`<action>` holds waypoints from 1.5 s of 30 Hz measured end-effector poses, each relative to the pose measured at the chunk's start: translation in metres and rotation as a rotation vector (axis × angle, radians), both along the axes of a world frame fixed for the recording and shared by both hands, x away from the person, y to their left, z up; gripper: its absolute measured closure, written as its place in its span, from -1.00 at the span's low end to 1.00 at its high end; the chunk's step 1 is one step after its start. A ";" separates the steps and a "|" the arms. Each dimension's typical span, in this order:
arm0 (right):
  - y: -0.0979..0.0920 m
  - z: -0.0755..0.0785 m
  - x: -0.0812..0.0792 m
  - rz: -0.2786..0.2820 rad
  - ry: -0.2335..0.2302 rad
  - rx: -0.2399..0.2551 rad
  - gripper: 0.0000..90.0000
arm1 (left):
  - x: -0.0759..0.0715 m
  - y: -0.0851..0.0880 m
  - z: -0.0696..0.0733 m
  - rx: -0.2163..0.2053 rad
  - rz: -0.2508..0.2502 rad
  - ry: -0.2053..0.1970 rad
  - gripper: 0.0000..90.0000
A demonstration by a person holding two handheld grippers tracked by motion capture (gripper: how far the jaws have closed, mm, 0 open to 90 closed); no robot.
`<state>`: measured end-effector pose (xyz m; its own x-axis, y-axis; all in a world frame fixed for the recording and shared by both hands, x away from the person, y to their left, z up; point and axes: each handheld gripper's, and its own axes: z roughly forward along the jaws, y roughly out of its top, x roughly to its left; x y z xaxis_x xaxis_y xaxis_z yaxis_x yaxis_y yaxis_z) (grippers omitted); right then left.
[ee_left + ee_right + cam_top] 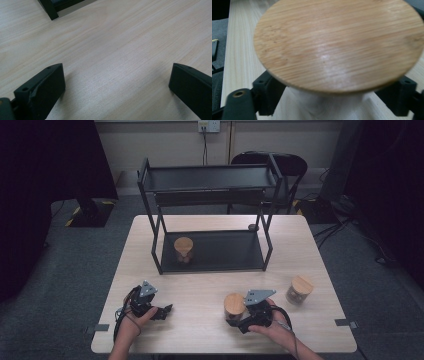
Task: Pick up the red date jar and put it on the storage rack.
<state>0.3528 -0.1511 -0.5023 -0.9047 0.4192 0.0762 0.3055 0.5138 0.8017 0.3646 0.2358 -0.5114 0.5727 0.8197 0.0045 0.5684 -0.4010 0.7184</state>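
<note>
1. Jar (234, 307) with a round bamboo lid stands on the near part of the wooden table (200, 290), just in front of the person's right hand (272, 327).
2. The right gripper (239, 316) sits around this jar from the near side; in the right gripper view its two black jaws flank the glass body just under the lid (337, 45) and appear to press on it, so the jar is gripped.
3. The left gripper (169, 309) rests low over the table near the front left, held by the left hand (135, 320), well apart from the jar.
4. In the left gripper view its jaws stand wide, with bare tabletop between them.
5. A second jar (299, 290) with the same kind of lid stands to the right of the gripped one, near the table's right edge.
6. A third jar (183, 250) stands on the lower level of the black metal shelf (210, 177) at the far middle of the table, toward its left side.
</note>
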 end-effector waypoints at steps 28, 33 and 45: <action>0.006 0.004 0.004 -0.013 -0.049 -0.011 -0.43 | 0.000 0.000 0.000 0.000 0.000 0.000 -1.00; 0.007 0.008 0.008 -0.020 -0.051 -0.014 -0.43 | 0.000 0.000 0.000 0.000 0.000 0.000 -1.00; 0.018 0.020 0.018 -0.037 -0.058 -0.014 -0.43 | 0.000 0.000 0.000 0.000 -0.001 0.000 -1.00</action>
<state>0.3711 -0.1335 -0.4819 -0.8913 0.4530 0.0181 0.2779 0.5143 0.8113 0.3646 0.2358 -0.5114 0.5731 0.8194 0.0047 0.5680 -0.4014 0.7185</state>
